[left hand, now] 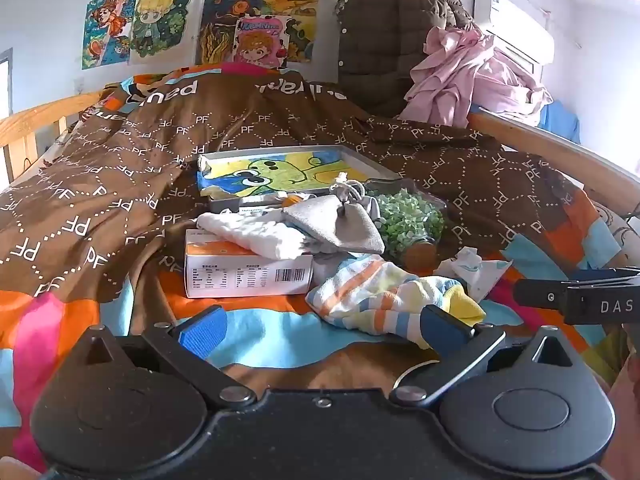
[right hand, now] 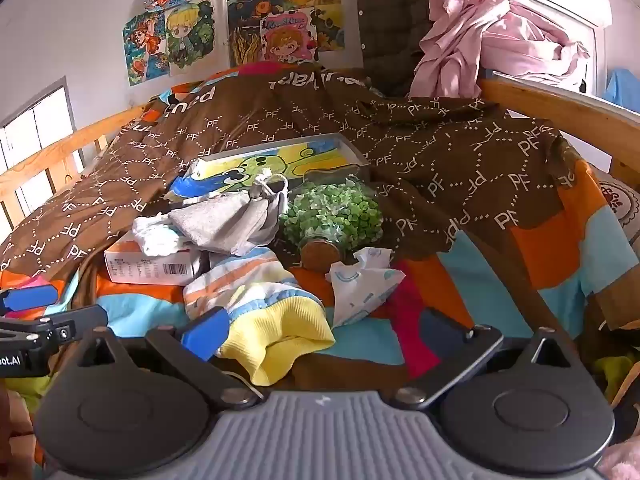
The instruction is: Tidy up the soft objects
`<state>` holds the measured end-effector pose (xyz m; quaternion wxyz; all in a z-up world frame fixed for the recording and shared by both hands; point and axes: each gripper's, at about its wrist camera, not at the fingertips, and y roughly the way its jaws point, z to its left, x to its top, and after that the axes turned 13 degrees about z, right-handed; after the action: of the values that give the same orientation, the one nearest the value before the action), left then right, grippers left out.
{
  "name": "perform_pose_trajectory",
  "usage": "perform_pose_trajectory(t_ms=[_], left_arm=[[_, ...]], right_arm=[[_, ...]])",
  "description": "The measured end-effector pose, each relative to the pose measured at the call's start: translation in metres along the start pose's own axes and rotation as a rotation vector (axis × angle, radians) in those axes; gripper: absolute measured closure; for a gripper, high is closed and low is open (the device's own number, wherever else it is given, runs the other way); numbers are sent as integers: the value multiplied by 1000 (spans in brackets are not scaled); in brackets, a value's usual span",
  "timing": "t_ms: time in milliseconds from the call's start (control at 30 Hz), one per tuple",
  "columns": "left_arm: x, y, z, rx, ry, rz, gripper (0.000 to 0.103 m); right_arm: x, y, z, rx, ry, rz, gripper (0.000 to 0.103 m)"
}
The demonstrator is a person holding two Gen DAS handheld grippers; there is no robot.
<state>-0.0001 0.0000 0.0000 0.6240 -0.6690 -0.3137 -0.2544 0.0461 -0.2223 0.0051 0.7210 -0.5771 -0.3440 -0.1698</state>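
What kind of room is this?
Probably a child's bedroom: a wooden-railed bed under a brown patterned quilt, cartoon drawings taped to the wall, and striped socks lying on the bedding.

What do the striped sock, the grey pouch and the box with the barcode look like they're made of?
Striped sock: knitted fabric, probably cotton, with a matte finish; fine ribbing shows on its yellow cuff. Grey pouch: soft, suede-like or felted cloth, going by its dull, fuzzy surface and tied drawstring top. Barcode box: printed cardboard, likely, with crisp flat faces, sharp corners and a slight sheen.
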Motion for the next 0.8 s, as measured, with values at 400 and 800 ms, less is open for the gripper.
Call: perform_pose_trajectory(t_ms=[400, 800], left_arm=[[0, 0, 0, 4, 3, 2, 1], [0, 0, 0, 3, 2, 3, 1]], right_arm=[[0, 1, 1, -1, -1, 0, 0], [0, 1, 3, -3, -4, 1, 0]])
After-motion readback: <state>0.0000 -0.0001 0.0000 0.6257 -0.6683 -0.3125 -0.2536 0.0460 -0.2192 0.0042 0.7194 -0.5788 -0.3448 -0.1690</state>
